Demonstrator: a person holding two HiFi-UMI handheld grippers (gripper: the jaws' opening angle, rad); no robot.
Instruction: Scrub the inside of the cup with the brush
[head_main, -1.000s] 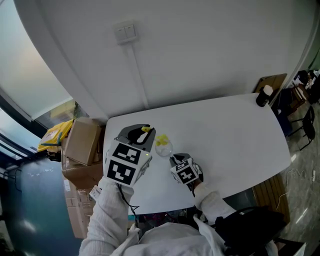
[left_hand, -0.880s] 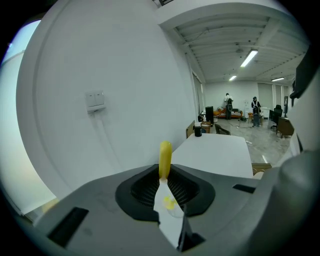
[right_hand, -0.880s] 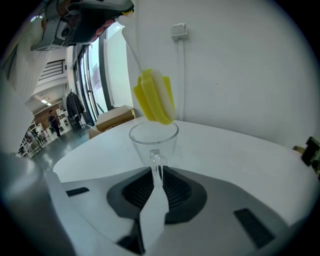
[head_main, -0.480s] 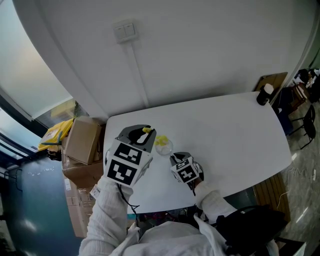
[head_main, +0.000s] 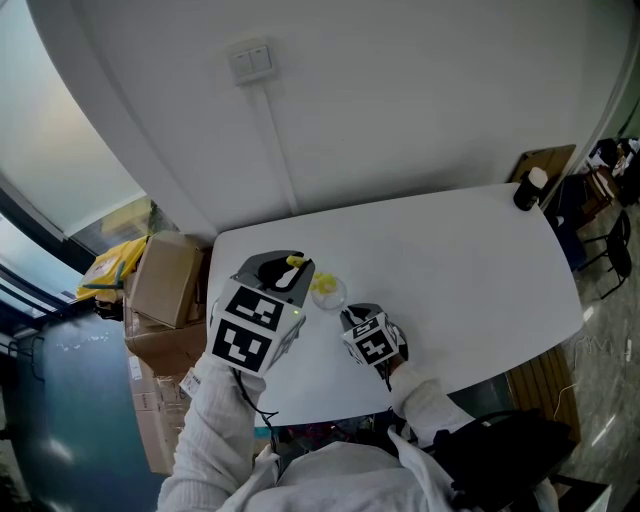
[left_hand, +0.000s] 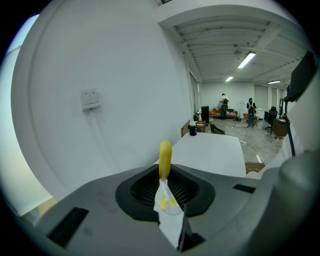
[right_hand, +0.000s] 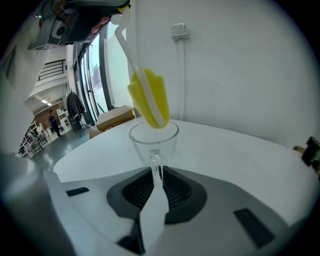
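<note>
We hold the brush (right_hand: 148, 97) at the mouth of the cup (right_hand: 154, 142)
Our left gripper (left_hand: 167, 200) is clamped on the brush handle, with the yellow sponge head just at the clear cup's rim; our right gripper (right_hand: 156, 170) pinches the cup's handle tight, and the cup sits toward the left end of the white table (head_main: 450, 260)

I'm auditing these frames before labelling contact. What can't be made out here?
Head view: cup and brush head are too small to show contact.
Right gripper view: the cup's base is hidden behind the right hand-held gripper.
Left gripper view: the brush below its handle end is hidden by the left hand-held gripper.
Head view: the dark object on the table's far corner is too small to identify.
</note>
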